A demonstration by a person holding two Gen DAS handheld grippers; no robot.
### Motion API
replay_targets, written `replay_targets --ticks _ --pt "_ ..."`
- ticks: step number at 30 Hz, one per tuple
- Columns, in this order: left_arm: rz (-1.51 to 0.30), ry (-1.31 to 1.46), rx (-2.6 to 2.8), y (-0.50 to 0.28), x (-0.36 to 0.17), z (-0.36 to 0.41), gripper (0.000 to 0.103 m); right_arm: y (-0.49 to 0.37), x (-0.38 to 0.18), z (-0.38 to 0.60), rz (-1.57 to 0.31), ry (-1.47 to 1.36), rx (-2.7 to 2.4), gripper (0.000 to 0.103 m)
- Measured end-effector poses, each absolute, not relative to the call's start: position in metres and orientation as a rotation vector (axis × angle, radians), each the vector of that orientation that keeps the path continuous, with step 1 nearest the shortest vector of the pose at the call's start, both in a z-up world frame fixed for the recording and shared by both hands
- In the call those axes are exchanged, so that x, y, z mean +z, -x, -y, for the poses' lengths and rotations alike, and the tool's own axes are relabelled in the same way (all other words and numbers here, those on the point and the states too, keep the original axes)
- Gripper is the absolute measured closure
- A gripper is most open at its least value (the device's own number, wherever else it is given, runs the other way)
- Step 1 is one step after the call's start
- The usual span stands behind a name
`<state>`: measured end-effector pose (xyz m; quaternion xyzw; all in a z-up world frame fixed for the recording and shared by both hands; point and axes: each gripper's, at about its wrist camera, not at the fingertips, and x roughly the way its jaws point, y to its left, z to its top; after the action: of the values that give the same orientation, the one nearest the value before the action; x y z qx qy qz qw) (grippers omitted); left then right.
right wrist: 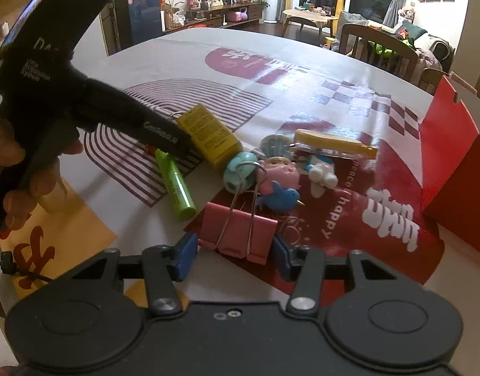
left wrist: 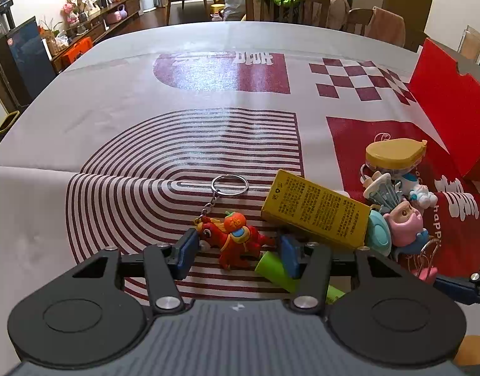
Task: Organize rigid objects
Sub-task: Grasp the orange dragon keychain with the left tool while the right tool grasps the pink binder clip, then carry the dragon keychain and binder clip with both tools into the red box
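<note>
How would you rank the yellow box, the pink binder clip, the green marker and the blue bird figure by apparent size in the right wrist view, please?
1. Pink binder clip, though it is nearest the camera, so this is unsure against the box.
2. Yellow box.
3. Green marker.
4. Blue bird figure.

Keychain point(left wrist: 232, 241) on bench point(left wrist: 114, 94) left of box point(left wrist: 315, 210), marker point(right wrist: 175, 185) before box, toys point(right wrist: 277, 172) right of it, clip point(right wrist: 236, 235) nearest, perhaps touching toys
</note>
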<state>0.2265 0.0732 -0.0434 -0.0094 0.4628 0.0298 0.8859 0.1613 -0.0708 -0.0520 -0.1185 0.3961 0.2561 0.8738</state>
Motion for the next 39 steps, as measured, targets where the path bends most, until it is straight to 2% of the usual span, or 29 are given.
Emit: replay_targets --ticks 10,24,39 --pt "-0.949 0.080 0.081 -0.218 -0.027 -0.078 0.049 -0.163 -0.025 0.112 -0.792 0.163 0.555 0.054" --pt "-0.870 0.106 0.043 -0.206 0.033 -0.063 0.049 -0.172 0.033 0.160 -0.672 0.031 0.559 0.055" --pt "-0.792 -0.002 -0.033 -0.243 0.093 0.016 0.049 -0.221 0.080 0.244 -0.553 -0.054 0.357 0.054"
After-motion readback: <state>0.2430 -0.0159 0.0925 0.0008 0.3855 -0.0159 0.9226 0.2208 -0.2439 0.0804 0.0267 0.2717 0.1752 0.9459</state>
